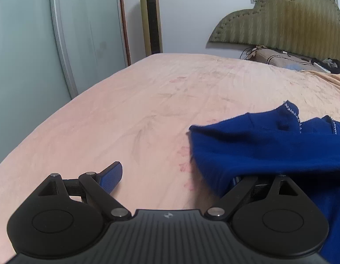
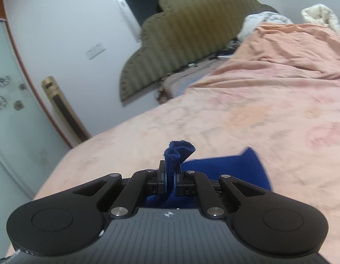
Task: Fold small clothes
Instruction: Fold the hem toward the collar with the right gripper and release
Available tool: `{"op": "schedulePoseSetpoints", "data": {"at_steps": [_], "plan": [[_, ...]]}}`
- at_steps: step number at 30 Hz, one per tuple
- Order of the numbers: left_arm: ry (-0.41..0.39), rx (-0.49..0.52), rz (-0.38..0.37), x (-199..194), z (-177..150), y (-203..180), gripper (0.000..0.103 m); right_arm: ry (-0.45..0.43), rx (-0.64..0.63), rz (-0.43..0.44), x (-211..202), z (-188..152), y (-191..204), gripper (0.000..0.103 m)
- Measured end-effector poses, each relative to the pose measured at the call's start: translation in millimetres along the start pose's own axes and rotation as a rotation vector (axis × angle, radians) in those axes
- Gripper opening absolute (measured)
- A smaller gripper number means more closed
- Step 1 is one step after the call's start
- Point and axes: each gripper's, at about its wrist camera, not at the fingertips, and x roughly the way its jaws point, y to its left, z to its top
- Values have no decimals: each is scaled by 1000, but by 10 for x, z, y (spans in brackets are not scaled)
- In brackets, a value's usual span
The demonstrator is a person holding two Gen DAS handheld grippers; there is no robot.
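Observation:
A small deep-blue garment (image 1: 269, 149) with a pale stitched hem lies bunched on the pink bedsheet (image 1: 148, 114), at the right of the left wrist view. My left gripper (image 1: 173, 177) stands open just above the sheet. Its left finger (image 1: 110, 176) is bare, and its right finger is hidden under the edge of the blue cloth. In the right wrist view my right gripper (image 2: 170, 176) is shut on a pinched fold of the blue garment (image 2: 227, 167). A tuft sticks up past the pads, and the rest of the cloth spreads out to the right below.
An olive padded headboard (image 1: 286, 22) and a brown pillow (image 1: 280, 59) with cables are at the bed's far end. A gold tower fan (image 1: 150, 17) and frosted wardrobe doors (image 1: 27, 44) stand beyond the bed's left edge. Rumpled peach bedding (image 2: 291, 48) is piled at the far right.

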Motion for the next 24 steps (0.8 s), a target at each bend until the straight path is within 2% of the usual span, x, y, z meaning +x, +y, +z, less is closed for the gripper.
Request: {"op": "schedulePoseSetpoints", "data": {"at_steps": [8,17,21,22,24], "plan": [[8,11,-7,-1,-46,10,92,38,42,-62,39,-225,-306,10],[21,59,-47,-25,-111,-31,92,5,-14,-162,7,-272,-338,10],[18,107,-62,-103,-177,-24,92,47,-27,-188,68,-327,-363,10],[19,110,-71,-125,-190,-7,92,56,-30,-194,86,-334,-373,11],[25,114,-89,-178,-209,27,92,76,-39,-214,115,-354,-385,19]]}}
